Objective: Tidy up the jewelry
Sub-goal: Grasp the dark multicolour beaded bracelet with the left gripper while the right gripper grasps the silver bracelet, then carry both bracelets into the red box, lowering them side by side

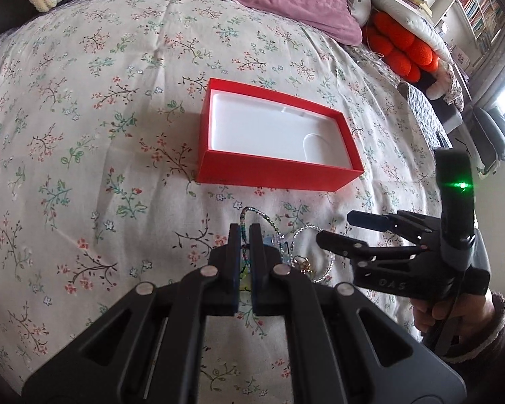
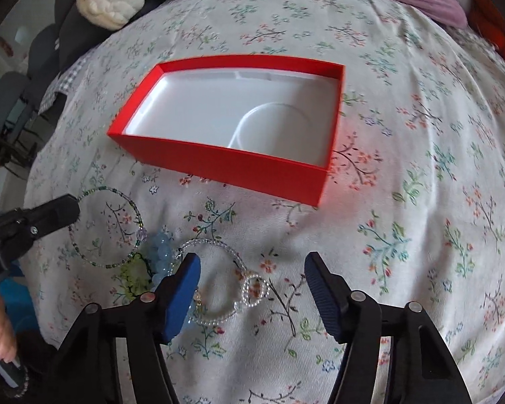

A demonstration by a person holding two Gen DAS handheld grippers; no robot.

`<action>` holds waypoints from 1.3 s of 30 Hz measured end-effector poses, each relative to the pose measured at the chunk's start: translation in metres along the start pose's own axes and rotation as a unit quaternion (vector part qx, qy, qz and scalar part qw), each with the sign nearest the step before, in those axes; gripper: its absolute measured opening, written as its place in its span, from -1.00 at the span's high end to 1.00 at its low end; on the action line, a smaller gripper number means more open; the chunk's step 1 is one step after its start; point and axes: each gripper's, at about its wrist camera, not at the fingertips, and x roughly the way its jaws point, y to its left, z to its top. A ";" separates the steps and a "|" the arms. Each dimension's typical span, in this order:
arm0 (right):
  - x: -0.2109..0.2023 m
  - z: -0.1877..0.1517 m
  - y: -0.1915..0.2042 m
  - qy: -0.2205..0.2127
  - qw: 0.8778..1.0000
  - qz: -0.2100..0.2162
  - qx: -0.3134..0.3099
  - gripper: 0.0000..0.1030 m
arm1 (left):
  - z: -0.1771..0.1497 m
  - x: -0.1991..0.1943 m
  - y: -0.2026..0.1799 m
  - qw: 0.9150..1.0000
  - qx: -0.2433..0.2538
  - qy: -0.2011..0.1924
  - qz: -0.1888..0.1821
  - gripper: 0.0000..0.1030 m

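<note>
The left hand-held gripper (image 1: pixel 245 232) has its pads pressed together on the green beaded necklace (image 2: pixel 118 225), pinching the strand near the top of its loop; I judge this grip is meant to carry that one piece clear of the tangle. The rest of the loop lies on the bedspread (image 2: pixel 404 202), reaching down to the pile. The right hand-held gripper (image 2: pixel 252 282) stands with its jaws spread and nothing between its pads, poised over the clear beaded bracelet (image 2: pixel 219 279), probably to take it next or hold the pile down. Beside that bracelet sit a pale blue bead cluster (image 2: pixel 160 245) and a yellow-green piece (image 2: pixel 134 276), all touching in one heap. The red box (image 2: pixel 225 165), white-lined and empty, waits open just beyond the heap, apart from it, the likely place for each piece
</note>
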 end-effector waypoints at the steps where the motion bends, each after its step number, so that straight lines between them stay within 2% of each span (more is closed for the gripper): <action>1: 0.004 0.001 0.003 0.003 1.000 -0.007 -0.007 -0.17 | 0.000 0.001 0.001 1.000 -0.002 0.002 0.001 0.89; 2: 0.008 0.003 0.007 0.005 1.000 -0.015 -0.015 -0.07 | 0.000 0.001 0.003 1.000 -0.004 0.003 0.001 0.89; 7: 0.023 0.007 0.024 0.007 0.997 -0.051 -0.059 0.11 | 0.001 0.001 0.008 1.000 -0.011 0.005 0.003 0.89; 10: 0.028 0.008 0.035 0.009 0.995 -0.066 -0.077 0.29 | 0.000 0.002 0.010 1.000 -0.015 0.007 0.006 0.89; 12: 0.029 0.009 0.044 0.008 0.995 -0.063 -0.083 0.66 | -0.001 0.003 0.011 1.000 -0.017 0.010 0.008 0.89; 15: 0.032 0.012 0.057 0.004 0.994 -0.061 -0.088 0.84 | -0.001 0.003 0.011 1.000 -0.018 0.010 0.010 0.89; 23: 0.008 0.005 0.059 -0.016 0.998 -0.016 -0.057 0.91 | -0.002 -0.005 0.013 1.000 -0.024 -0.001 0.011 0.89; 30: -0.019 0.000 0.070 -0.044 0.998 -0.001 -0.048 0.91 | -0.004 -0.017 0.009 1.000 -0.024 -0.016 0.013 0.89; 39: -0.064 -0.009 0.045 -0.095 0.994 0.001 -0.051 0.91 | 0.000 -0.029 -0.004 0.999 -0.012 -0.048 0.012 0.89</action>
